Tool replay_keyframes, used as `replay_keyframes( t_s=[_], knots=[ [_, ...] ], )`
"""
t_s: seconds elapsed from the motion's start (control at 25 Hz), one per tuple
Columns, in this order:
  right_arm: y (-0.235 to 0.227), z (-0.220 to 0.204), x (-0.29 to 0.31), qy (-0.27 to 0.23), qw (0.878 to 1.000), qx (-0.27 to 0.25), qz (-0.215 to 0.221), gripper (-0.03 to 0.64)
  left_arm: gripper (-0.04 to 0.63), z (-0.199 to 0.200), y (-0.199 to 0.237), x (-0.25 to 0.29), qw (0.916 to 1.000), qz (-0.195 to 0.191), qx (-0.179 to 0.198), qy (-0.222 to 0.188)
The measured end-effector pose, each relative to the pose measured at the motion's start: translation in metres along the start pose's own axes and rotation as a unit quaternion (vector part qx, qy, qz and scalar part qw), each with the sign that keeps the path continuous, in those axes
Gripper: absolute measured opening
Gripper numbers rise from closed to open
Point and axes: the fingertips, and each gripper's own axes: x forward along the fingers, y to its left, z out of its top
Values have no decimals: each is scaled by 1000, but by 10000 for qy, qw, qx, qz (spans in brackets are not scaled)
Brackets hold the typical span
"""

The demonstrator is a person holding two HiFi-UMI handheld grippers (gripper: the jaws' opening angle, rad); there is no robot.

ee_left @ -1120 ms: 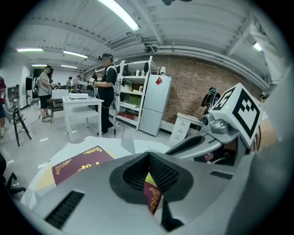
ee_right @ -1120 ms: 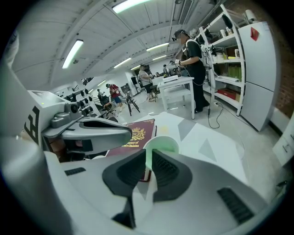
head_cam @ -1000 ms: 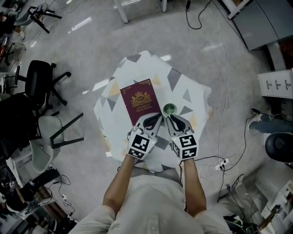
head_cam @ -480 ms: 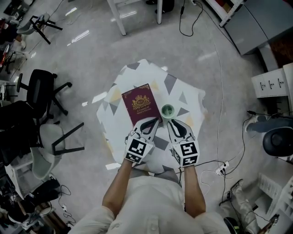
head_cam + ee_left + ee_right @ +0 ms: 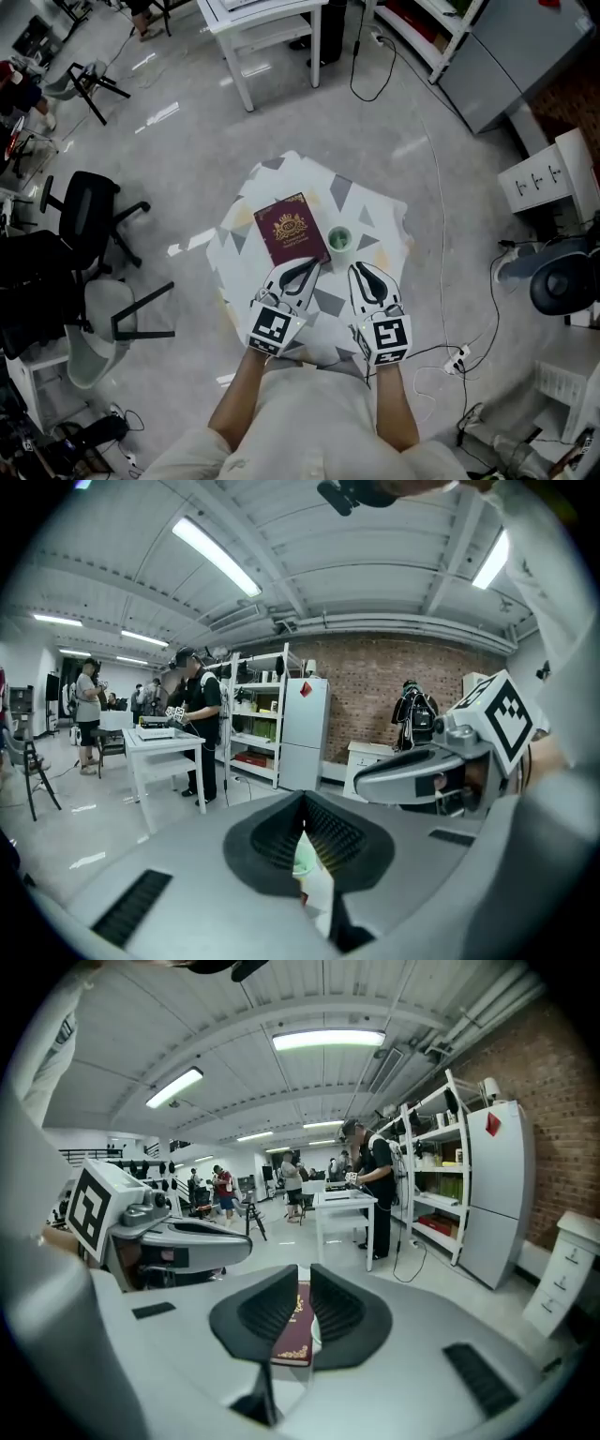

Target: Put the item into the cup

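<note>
Two claws, both empty: left claw pinched together at the tips, right claw parted by a slit. Probably pre-grasp; calls next for opening and reaching forward. Just ahead, between both tips: cup, upright. Maroon booklet, sole loose item, flat ahead of left claw, long axis running away, far end leaning left.

No legible text or numbers.
</note>
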Motion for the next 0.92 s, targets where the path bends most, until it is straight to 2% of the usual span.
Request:
replay_keyframes(
  t_s=[0.48,0.92],
  knots=[
    [32,50,-47,-652,9966,-315,-394,41,12,45,-17,-52,9981,-189,276,-519],
    [63,58,-72,-811,9940,-369,-638,40,12,57,-29,-86,9952,-441,461,-742]
  ],
)
